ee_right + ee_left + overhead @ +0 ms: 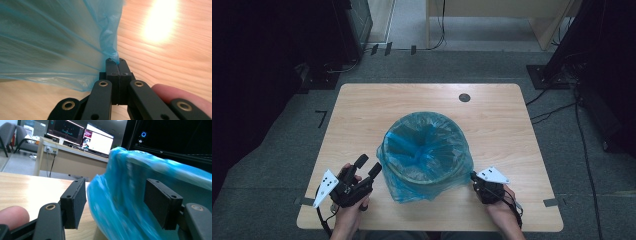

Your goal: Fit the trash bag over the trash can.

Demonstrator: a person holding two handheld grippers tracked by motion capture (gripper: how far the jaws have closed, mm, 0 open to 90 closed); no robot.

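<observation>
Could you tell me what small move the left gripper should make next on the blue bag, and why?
Probably close the left gripper on the blue bag: its jaws stand open around the plastic, while the right gripper already pinches the opposite edge.

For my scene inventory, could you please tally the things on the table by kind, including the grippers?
Blue bag: 1
Bin it lines: 1
Grippers: 2, left gripper open, right gripper shut on the bag's edge
Total: 4
</observation>
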